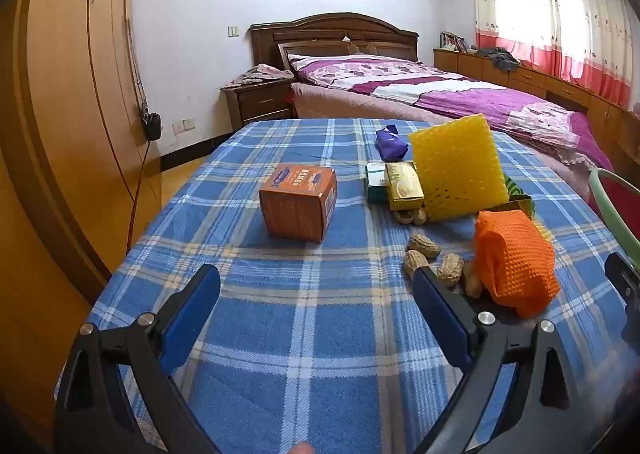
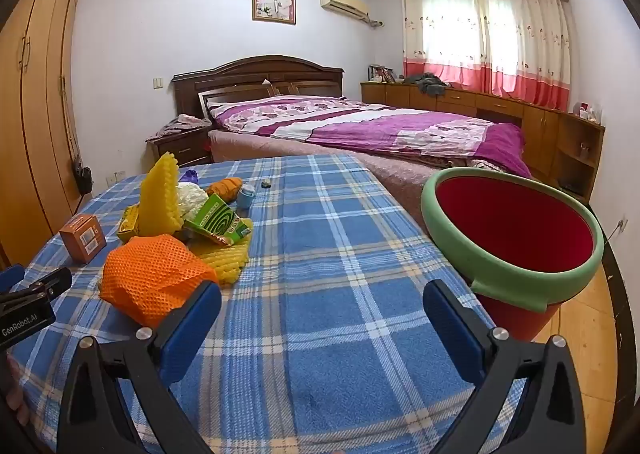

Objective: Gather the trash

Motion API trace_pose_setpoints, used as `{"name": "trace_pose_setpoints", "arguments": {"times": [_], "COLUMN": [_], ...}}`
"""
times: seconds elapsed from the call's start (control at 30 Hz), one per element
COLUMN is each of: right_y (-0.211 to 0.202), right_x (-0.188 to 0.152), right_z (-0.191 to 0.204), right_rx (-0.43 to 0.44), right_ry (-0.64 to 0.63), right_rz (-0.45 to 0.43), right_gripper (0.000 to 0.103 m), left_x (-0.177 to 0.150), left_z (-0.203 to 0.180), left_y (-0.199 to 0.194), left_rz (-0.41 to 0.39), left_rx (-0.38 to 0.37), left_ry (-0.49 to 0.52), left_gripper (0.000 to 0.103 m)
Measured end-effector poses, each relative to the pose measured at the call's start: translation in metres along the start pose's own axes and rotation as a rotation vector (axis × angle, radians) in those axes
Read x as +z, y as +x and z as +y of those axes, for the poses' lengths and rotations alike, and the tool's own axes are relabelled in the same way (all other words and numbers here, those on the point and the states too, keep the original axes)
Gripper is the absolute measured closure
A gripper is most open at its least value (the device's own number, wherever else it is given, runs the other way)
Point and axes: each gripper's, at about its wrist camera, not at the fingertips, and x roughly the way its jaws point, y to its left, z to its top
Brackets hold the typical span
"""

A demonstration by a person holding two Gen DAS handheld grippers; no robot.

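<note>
Both grippers gape empty: left gripper [image 1: 316, 278] beside the orange mesh [image 1: 514, 262] (peanuts between), right gripper [image 2: 322, 296] left of the bin [image 2: 516, 274].

Blue plaid cloth [image 1: 304, 318] covers table. On it: orange box [image 1: 298, 203] alone at left; near right, orange foam net [image 1: 514, 262], peanuts [image 1: 424, 245], yellow foam sheet [image 1: 458, 169], purple wrapper [image 1: 391, 141], green carton [image 2: 218, 219].

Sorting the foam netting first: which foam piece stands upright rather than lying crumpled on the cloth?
The yellow foam sheet, propped upright against the small boxes. The orange foam net lies crumpled nearer the open left gripper.
</note>
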Motion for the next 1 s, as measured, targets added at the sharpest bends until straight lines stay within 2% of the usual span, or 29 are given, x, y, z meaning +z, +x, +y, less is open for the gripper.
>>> {"name": "trace_pose_setpoints", "arguments": {"times": [1.0], "right_y": [-0.0002], "right_x": [-0.0005], "right_z": [-0.0016], "right_rx": [0.005], "right_ry": [0.008], "right_rz": [0.005], "right_gripper": [0.0], "left_x": [-0.0001], "left_z": [-0.0018], "left_y": [-0.0001], "left_rz": [0.007], "left_rx": [0.009], "left_ry": [0.012], "left_gripper": [0.007]}}
